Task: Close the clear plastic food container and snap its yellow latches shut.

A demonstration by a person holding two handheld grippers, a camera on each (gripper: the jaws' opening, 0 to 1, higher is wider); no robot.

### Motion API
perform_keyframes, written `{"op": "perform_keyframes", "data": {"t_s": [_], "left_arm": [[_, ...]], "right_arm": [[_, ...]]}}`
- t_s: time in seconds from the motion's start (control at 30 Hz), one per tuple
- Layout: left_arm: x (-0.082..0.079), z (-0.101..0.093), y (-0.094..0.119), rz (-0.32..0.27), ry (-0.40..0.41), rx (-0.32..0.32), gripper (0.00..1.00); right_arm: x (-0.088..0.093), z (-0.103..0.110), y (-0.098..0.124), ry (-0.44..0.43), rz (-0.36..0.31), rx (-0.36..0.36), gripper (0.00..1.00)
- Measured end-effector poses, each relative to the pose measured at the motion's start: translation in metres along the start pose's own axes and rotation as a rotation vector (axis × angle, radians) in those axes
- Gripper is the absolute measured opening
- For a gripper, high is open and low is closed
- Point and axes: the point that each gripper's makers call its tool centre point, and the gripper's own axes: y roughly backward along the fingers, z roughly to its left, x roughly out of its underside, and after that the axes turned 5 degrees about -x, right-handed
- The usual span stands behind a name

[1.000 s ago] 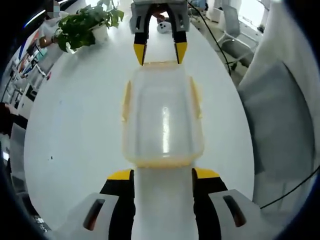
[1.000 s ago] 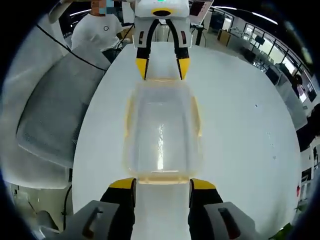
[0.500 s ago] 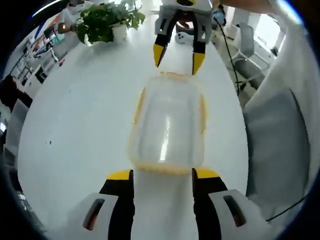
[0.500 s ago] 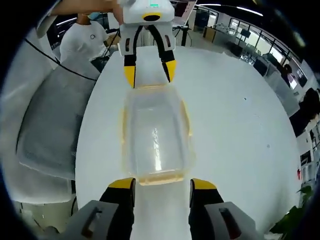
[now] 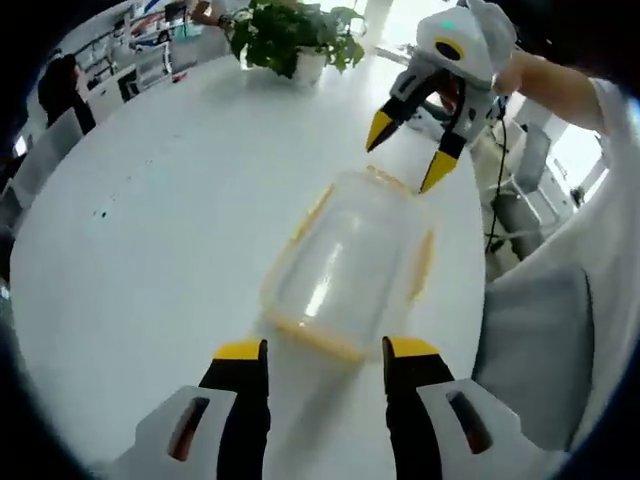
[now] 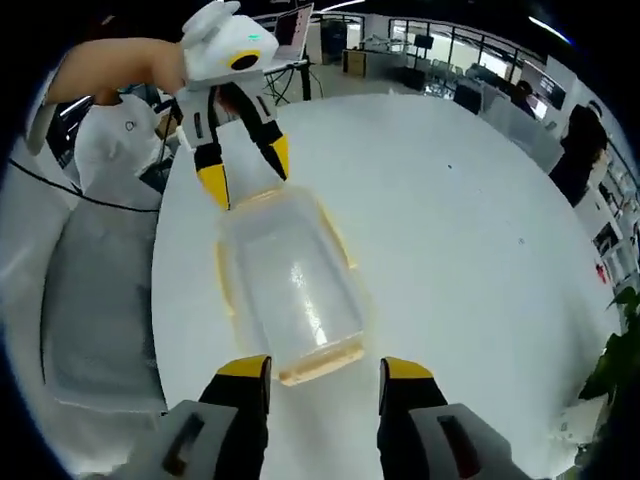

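Container lidded, latches waiting between two hand-held grippers

The clear plastic food container (image 5: 352,268) lies on the white worktop (image 5: 150,200) straight ahead of the left hand-held gripper (image 5: 325,350), whose jaws stand apart and empty just short of the near yellow end latch (image 5: 312,337). The right hand-held gripper (image 6: 324,370), also spread and holding nothing, faces the opposite end latch (image 6: 322,358). In each view the other gripper hovers just past the far end. The lid looks seated, though whether any latch is clicked I cannot tell. To do this well, I judge each gripper should press one end latch squarely down, working opposite ends together so the light container does not skid or twist.
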Motion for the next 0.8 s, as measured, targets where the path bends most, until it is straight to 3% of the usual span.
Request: {"op": "perform_keyframes", "data": {"t_s": [0.3,0.47,0.53,0.63,0.8], "left_arm": [[0.004,0.0,-0.005,-0.018,0.162,-0.006,0.46],[0.008,-0.001,-0.009,-0.01,0.181,-0.01,0.46],[0.008,-0.002,-0.011,-0.011,0.224,0.0,0.44],[0.009,-0.002,-0.012,-0.018,0.289,0.004,0.39],[0.009,0.0,-0.013,-0.02,0.334,0.006,0.4]], "right_arm": [[-0.006,0.0,-0.002,-0.181,-0.072,0.014,0.41],[-0.01,-0.001,-0.002,-0.283,-0.109,0.022,0.41],[-0.011,-0.002,-0.002,-0.346,-0.126,0.015,0.41],[-0.008,-0.002,-0.005,-0.396,-0.115,-0.003,0.37],[-0.003,-0.003,-0.012,-0.434,-0.098,0.0,0.37]]}}
